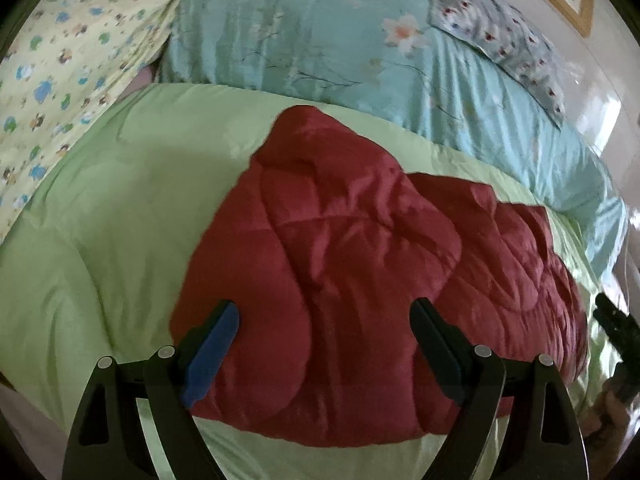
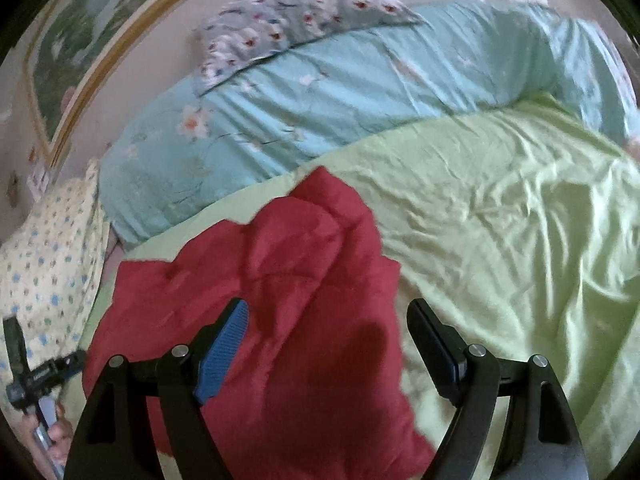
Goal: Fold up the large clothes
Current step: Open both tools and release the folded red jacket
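Left jaws: the left gripper [image 1: 324, 322] hovers with its 2 jaws spread wide apart, gripping nothing; the red quilted garment fills the gap between them.
Right jaws: the right gripper [image 2: 326, 320] also has its jaws wide apart and empty, poised over the garment's right part.
Pads: a blue pad [image 1: 210, 354] lines the left finger of each gripper; the opposite finger is dark.
Garment: the red quilted garment [image 1: 340, 280] lies bunched and creased on the light green comforter [image 1: 108, 220], at the centre of the left wrist view and at 7 o'clock in the right wrist view [image 2: 280, 300].
Comforter: it spreads out to 3 o'clock in the right wrist view [image 2: 500, 220], wrinkled.
Beyond it: a teal floral blanket [image 1: 320, 40] lies at 12 o'clock, touching the comforter's far edge.
Pillow: a blue-grey flowered pillow [image 1: 500, 32] rests on the teal blanket at 1 o'clock.
Yellow cloth: a yellow printed sheet [image 1: 60, 60] sits at 10 o'clock.
Wall: a wood-framed picture [image 2: 80, 40] hangs at 10 o'clock in the right wrist view.
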A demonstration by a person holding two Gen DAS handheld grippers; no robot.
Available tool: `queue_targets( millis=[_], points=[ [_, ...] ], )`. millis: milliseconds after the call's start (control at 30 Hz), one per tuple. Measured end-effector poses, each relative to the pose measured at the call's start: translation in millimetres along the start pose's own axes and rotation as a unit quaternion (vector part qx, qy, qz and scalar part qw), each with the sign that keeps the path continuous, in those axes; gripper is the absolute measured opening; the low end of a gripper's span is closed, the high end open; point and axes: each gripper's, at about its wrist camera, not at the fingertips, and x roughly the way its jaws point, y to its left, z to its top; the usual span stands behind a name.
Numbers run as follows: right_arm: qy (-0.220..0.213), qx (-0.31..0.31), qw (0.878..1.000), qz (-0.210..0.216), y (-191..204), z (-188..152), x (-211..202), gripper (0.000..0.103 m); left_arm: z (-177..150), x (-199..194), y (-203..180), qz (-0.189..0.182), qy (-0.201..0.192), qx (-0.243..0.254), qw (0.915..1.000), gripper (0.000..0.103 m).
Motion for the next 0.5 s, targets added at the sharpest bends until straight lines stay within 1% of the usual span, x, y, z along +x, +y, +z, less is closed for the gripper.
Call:
queue_targets(
  millis=[133, 300, 400, 500],
  points=[
    [0.020, -0.046, 0.999, 0.008, 30, -10, -2, 0.085, -7, -8, -12, -0.009, -0.001, 0.024, 0.9997, 0.088],
    [0.055, -0.086, 0.994, 0.027, 65, -23, 4, 0.085, -20, -18, -29, 0.004, -0.010, 0.071, 0.9974, 0.088],
    [0.067, -0.105, 0.992, 0.031, 80, -29, 7, 0.086, -30, -24, -36, 0.006, -0.015, 0.092, 0.9956, 0.088],
    [0.077, -0.115, 0.990, 0.032, 89, -36, 8, 0.086, -37, -26, -39, 0.000, -0.013, 0.100, 0.9949, 0.089]
  ],
)
